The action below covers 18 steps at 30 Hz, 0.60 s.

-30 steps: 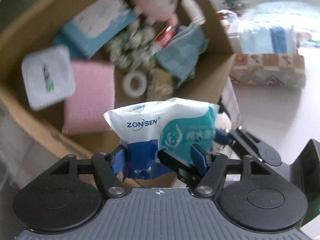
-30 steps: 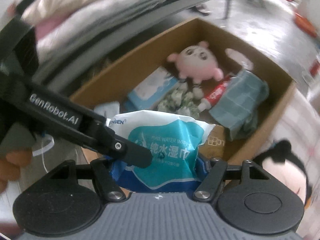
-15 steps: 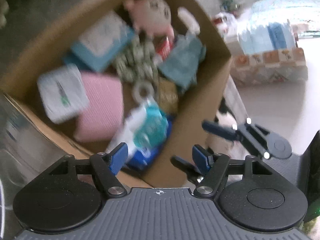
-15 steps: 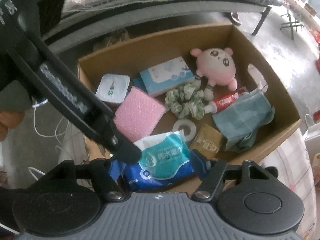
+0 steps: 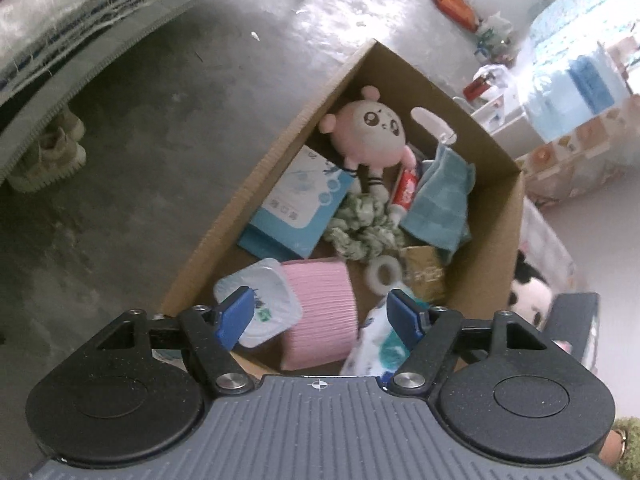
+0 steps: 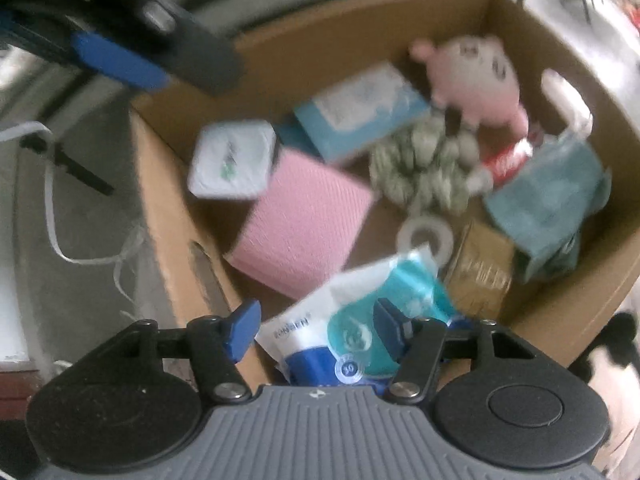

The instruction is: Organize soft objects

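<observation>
The wet-wipes pack [image 6: 356, 320] lies inside the cardboard box [image 5: 496, 248], at its near corner, beside the pink cloth [image 5: 320, 312]. Both tools hang above the box. The left hand-held gripper [image 5: 322, 316] is spread wide and holds nothing. The right hand-held gripper [image 6: 316, 326] is likewise spread, with the pack in view between its fingers but not pinched; the picture is blurred, so contact with one pad cannot be ruled out.

Handling, by judgement: the pack is a light, pliable film pouch, likely slippery and prone to sag. It is best taken across its middle or by the crimped end seam, with firm pressure.

Count in the box:
- one wet-wipes pack
- one pink plush toy [image 5: 370, 134]
- one pink cloth
- one teal towel [image 5: 440, 200]
- one green scrunchie bundle [image 5: 362, 228]
- one blue tissue packet [image 5: 298, 204]
- one white lidded tub [image 5: 260, 300]
- one tape roll [image 5: 385, 274]
- one toothpaste tube [image 5: 406, 190]
- one small brown packet [image 5: 426, 276]

A further black-and-white plush [image 5: 528, 300] sits outside the box.
</observation>
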Motion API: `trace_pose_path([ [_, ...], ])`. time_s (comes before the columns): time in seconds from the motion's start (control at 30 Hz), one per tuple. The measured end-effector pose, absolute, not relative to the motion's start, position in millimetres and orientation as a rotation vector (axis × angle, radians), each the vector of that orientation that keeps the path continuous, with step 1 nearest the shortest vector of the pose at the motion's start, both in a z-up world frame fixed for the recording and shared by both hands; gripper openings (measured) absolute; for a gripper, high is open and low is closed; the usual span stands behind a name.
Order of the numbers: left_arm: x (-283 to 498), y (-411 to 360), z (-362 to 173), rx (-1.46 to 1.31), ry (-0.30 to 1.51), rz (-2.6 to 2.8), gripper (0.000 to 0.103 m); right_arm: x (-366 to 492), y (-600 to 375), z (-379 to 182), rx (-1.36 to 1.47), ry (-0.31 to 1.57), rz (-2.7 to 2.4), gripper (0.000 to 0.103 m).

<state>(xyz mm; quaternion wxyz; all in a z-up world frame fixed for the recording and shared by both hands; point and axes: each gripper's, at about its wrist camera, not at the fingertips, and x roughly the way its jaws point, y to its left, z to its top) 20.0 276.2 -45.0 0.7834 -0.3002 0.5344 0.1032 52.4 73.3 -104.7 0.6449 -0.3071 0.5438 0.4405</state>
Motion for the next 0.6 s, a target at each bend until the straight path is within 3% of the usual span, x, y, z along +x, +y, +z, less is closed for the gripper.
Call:
trace_pose_path([
  [0.2, 15.3, 278.0, -40.2, -0.584, 1.158, 0.239, 0.075, 57.0, 73.6, -132.5, -0.637, 1.365, 0.891, 0.065],
  [0.37, 10.9, 274.6, -23.3, -0.522, 1.127, 0.271, 0.077, 52.0, 61.9, -101.5, -0.572, 1.281, 0.892, 0.065],
  [0.43, 7.9, 270.8, -14.1, -0.501, 1.108, 0.288, 0.080, 45.2, 50.2, -78.8, -0.525, 1.213, 0.907, 0.070],
  [0.6, -5.6, 245.9, 12.8, -0.408, 1.054, 0.332, 0.091, 23.4, 19.2, -29.4, -0.392, 1.053, 0.914, 0.098],
])
